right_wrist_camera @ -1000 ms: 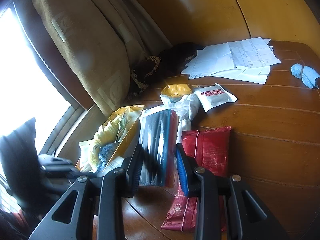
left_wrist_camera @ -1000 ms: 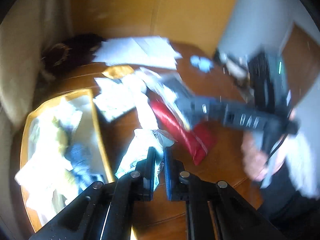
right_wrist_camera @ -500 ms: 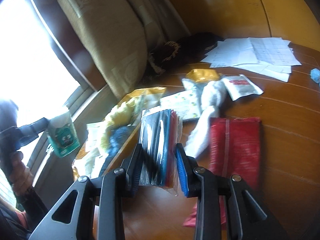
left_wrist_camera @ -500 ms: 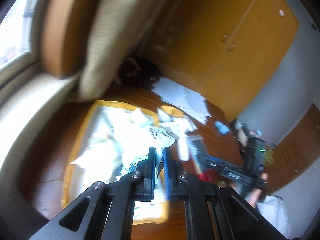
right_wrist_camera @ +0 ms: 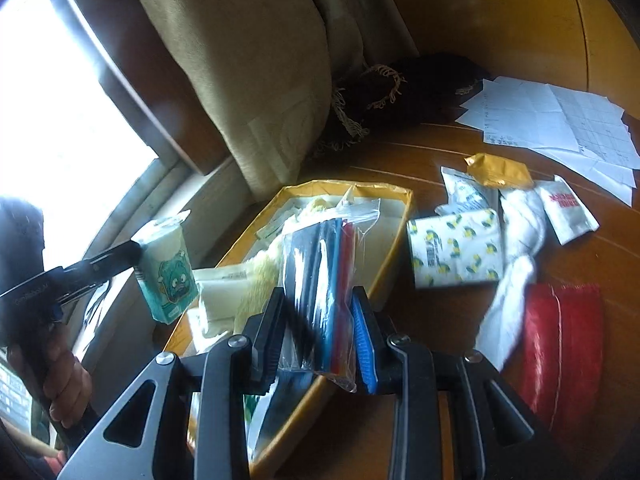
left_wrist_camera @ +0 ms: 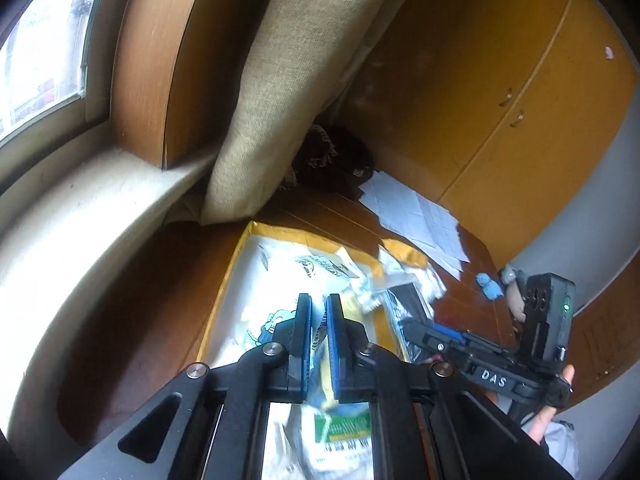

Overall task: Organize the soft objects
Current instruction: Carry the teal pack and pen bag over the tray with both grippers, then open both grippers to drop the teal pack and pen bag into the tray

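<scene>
Progress partial: yellow box [right_wrist_camera: 394,248] on counter [right_wrist_camera: 440,160] already holds several soft packs. Left claw [left_wrist_camera: 318,328] clamped on teal tissue pack [right_wrist_camera: 166,268], above box's near-window side. Right claw [right_wrist_camera: 318,344] clamped on clear zip bag [right_wrist_camera: 320,280], over box's counter-side rim. Left outside box: lemon-print pack [right_wrist_camera: 456,254], white cloth [right_wrist_camera: 516,248], red pouch [right_wrist_camera: 564,344], gold packet [right_wrist_camera: 498,170]. Cushion [right_wrist_camera: 248,80] crowds box's far end; open counter beyond red pouch.
</scene>
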`<state>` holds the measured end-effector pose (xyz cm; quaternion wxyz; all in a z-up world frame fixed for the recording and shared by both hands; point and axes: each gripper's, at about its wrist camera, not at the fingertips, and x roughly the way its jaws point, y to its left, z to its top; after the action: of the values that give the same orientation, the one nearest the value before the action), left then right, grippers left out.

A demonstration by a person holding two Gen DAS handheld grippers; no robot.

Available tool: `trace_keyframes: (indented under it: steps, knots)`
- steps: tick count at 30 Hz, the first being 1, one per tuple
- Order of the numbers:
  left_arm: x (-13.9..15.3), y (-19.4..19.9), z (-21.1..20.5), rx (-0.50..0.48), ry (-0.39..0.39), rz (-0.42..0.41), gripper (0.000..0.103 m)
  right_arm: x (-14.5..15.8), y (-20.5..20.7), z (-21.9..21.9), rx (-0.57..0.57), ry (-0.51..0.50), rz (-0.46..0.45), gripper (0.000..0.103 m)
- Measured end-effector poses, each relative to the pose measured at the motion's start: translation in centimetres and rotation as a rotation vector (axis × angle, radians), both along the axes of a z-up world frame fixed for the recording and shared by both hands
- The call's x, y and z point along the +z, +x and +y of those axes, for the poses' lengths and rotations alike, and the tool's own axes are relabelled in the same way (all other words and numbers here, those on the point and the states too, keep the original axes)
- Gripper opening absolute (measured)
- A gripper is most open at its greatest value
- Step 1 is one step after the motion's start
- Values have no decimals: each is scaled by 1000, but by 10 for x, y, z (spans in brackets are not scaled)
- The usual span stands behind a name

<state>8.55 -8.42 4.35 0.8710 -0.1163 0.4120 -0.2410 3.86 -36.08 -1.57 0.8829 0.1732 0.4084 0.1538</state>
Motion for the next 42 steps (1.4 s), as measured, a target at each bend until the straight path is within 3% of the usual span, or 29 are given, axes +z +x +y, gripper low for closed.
trace_keyframes:
  steps: [5, 9, 14, 19, 22, 24, 26, 28, 34, 39, 42]
  knots:
    - [-10, 34, -21, 4, 77, -12, 6, -5, 32, 14, -30, -51, 34, 31]
    - [-34, 63, -40, -17, 109, 58, 5, -17, 45, 21, -45, -125, 61, 31]
    - [-53, 80, -59, -16, 190, 57, 6, -25, 52, 22, -58, -142, 75, 31]
    - [-66, 94, -60, 2, 167, 105, 7, -30, 55, 19, -54, -100, 82, 33]
    - [-64, 99, -56, -14, 138, 117, 17, -29, 55, 16, -55, -65, 80, 36]
    - [-59, 95, -51, -12, 90, 128, 48, -22, 48, 13, -50, -34, 62, 48]
    - [-54, 88, -47, -38, 45, 123, 64, -11, 37, 10, -51, -13, 13, 55]
    - [-48, 80, -46, -30, 58, 105, 64, 2, 28, 6, -38, -4, -36, 61]
    - [-32, 39, -43, 1, 60, 49, 64, 20, -18, -26, -77, 49, -105, 62]
    - [-21, -13, -63, -66, 18, 32, 64, 12, -59, -57, -136, 75, -98, 63]
    - [-23, -36, -83, -123, -3, 84, 64, 8, -75, -72, -176, 82, -81, 63]
